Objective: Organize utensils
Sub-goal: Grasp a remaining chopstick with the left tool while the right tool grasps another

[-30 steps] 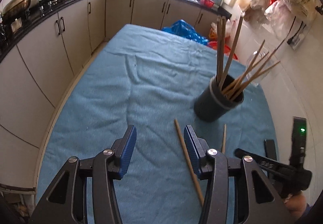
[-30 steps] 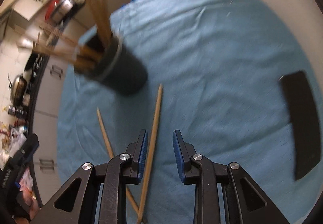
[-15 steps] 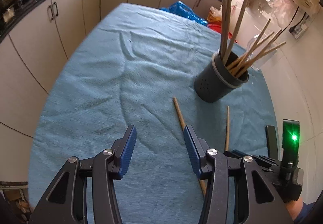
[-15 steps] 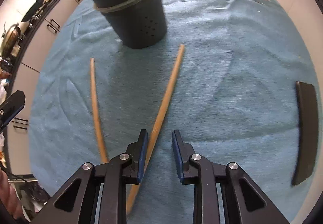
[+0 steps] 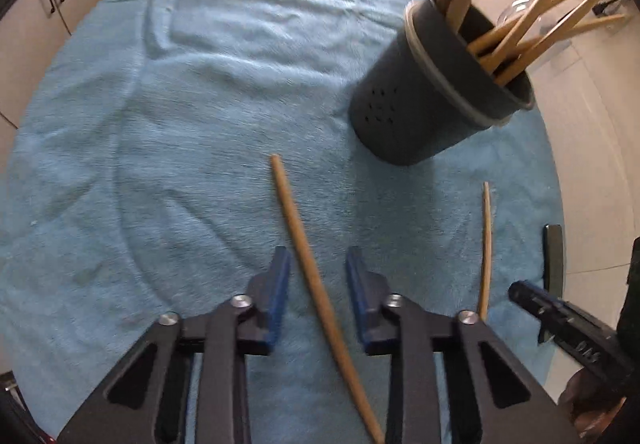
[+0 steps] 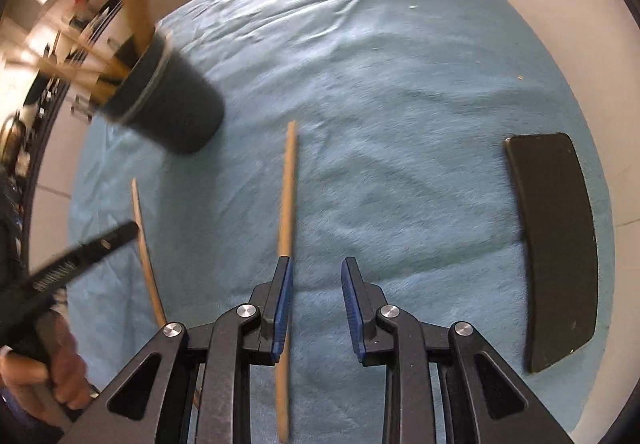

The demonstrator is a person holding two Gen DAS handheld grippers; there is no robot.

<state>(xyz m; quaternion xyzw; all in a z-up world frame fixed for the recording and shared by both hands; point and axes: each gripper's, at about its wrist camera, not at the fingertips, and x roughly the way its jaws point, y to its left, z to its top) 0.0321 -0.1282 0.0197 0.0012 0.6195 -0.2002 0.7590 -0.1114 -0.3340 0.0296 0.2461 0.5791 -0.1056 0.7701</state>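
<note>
Two loose chopsticks lie on a blue cloth near a dark holder full of chopsticks. The left gripper, open, straddles one chopstick. The right gripper, open, sits beside the other chopstick.

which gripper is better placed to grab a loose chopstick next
Left, probably. The left gripper is open with one loose chopstick lying between its fingers on the blue cloth. The right gripper is open too, but the other chopstick passes beside its left finger, outside the gap.
</note>
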